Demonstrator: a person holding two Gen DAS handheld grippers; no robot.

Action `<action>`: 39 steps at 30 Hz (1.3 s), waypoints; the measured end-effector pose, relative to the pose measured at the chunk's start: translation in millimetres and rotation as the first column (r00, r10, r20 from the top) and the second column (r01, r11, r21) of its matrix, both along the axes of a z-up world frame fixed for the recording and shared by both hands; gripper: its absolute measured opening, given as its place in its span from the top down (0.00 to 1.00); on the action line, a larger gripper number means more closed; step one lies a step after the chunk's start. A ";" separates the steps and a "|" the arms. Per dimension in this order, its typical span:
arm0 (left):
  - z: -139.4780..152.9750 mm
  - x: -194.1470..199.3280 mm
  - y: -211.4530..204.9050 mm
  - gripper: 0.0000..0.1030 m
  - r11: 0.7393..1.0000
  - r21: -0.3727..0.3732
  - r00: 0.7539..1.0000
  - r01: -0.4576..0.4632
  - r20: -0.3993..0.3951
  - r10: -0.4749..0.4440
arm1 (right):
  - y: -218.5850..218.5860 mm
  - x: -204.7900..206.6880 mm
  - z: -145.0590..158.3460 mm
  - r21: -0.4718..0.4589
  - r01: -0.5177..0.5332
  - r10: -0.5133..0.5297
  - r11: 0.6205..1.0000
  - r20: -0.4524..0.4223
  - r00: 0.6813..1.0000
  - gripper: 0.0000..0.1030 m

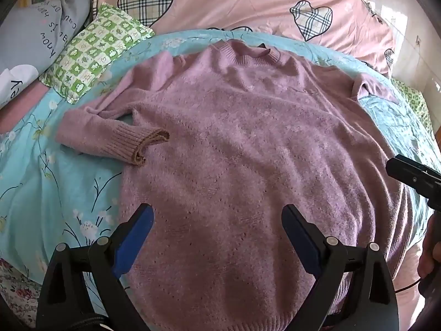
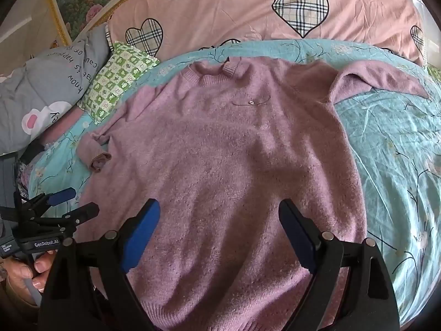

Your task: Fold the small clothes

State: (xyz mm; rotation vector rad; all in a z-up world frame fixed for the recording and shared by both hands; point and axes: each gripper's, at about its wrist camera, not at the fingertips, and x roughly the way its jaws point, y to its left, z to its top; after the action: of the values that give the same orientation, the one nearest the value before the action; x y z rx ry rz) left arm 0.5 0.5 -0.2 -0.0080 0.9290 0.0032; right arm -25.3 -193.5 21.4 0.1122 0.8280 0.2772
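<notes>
Lying flat on the bed, the pink sweater [image 1: 234, 149] runs lengthwise away from you: its ribbed collar [image 2: 217, 73] points to the far side, toward the pink heart-print quilt [image 2: 234, 8], and its hem sits at the near edge. On the left, the sleeve [image 1: 110, 138] is bent back so its cuff rests on the body of the sweater; on the right, the other sleeve [image 2: 380, 80] stretches outward over the turquoise floral sheet [image 2: 391, 143].

Your left tongs [image 1: 217, 237] stand wide open above the near part of the sweater, toward its left side, with nothing gripped between the blue pads. Your right tongs [image 2: 219, 234] are likewise spread open and empty, over the near part of the sweater's body. A green checked pillow [image 1: 96, 52] lies at the far left, beside the sweater's shoulder.
</notes>
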 end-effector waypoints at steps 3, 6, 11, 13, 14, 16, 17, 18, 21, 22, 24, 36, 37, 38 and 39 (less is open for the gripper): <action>-0.1 1.6 2.2 0.08 1.000 -0.004 1.000 -0.005 -0.004 0.005 | 0.7 -0.1 -0.5 0.003 0.000 0.000 1.000 -0.004 1.000 0.14; -1.6 -2.7 2.0 0.08 1.000 -0.003 1.000 -0.006 0.000 0.006 | 2.3 0.1 -0.4 0.003 -0.003 0.003 1.000 -0.005 1.000 0.14; -3.6 -0.6 8.8 0.08 1.000 -0.010 1.000 -0.005 0.008 0.006 | 2.9 0.3 -1.2 0.005 -0.003 0.003 1.000 -0.009 1.000 0.14; -3.7 -0.8 4.4 0.08 1.000 -0.010 1.000 -0.006 0.008 0.006 | 3.3 -0.6 -1.5 0.005 -0.001 0.001 1.000 -0.008 1.000 0.14; -4.1 -0.6 5.0 0.08 1.000 -0.010 1.000 -0.007 0.007 0.007 | 2.8 0.0 -1.3 0.007 -0.002 0.002 1.000 -0.009 1.000 0.14; -4.6 -0.2 6.4 0.08 1.000 -0.013 1.000 -0.008 0.006 0.008 | 2.9 0.0 -1.4 0.008 -0.002 0.002 1.000 -0.010 1.000 0.14; -4.8 0.1 7.1 0.08 1.000 -0.014 1.000 -0.009 0.006 0.009 | 2.7 0.1 -1.4 0.006 -0.002 0.002 1.000 -0.009 1.000 0.14; -3.1 -0.6 4.3 0.08 1.000 -0.014 1.000 -0.012 0.004 0.012 | 2.8 0.2 -1.5 0.006 -0.002 0.002 1.000 -0.009 1.000 0.14; -4.2 -0.4 3.4 0.08 1.000 -0.014 1.000 -0.013 -0.004 0.013 | 2.2 0.9 -1.5 0.006 -0.003 0.003 1.000 -0.010 1.000 0.14; -4.8 0.1 3.6 0.08 1.000 -0.015 1.000 -0.014 -0.004 0.014 | 2.1 1.0 -1.5 0.007 -0.003 0.003 1.000 -0.010 1.000 0.14; -5.5 0.8 4.0 0.08 1.000 -0.014 1.000 -0.015 -0.001 0.015 | 2.1 1.3 -1.6 0.006 -0.003 0.003 1.000 -0.010 1.000 0.14; -11.4 10.7 5.9 0.08 0.999 -0.037 1.000 -0.017 -0.017 0.016 | -3.3 8.8 -1.8 0.017 0.010 -0.010 1.000 -0.018 1.000 0.14; -11.5 12.1 6.8 0.08 0.999 -0.041 1.000 -0.017 -0.020 0.017 | -4.3 10.1 -1.9 0.018 0.012 -0.011 1.000 -0.019 1.000 0.14; -11.6 13.4 7.8 0.08 0.999 -0.050 1.000 -0.018 -0.027 0.017 | -5.1 12.0 -1.8 0.020 0.013 -0.012 1.000 -0.021 1.000 0.14; -11.9 14.6 8.1 0.08 0.999 -0.051 1.000 -0.018 -0.027 0.016 | -5.4 13.6 -2.0 0.021 0.014 -0.014 1.000 -0.023 1.000 0.14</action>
State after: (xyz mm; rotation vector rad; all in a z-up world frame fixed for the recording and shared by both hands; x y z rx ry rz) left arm 15.1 8.7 -12.1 -0.0634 0.9551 -0.0046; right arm -11.7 -199.0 19.4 0.1412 0.8472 0.2719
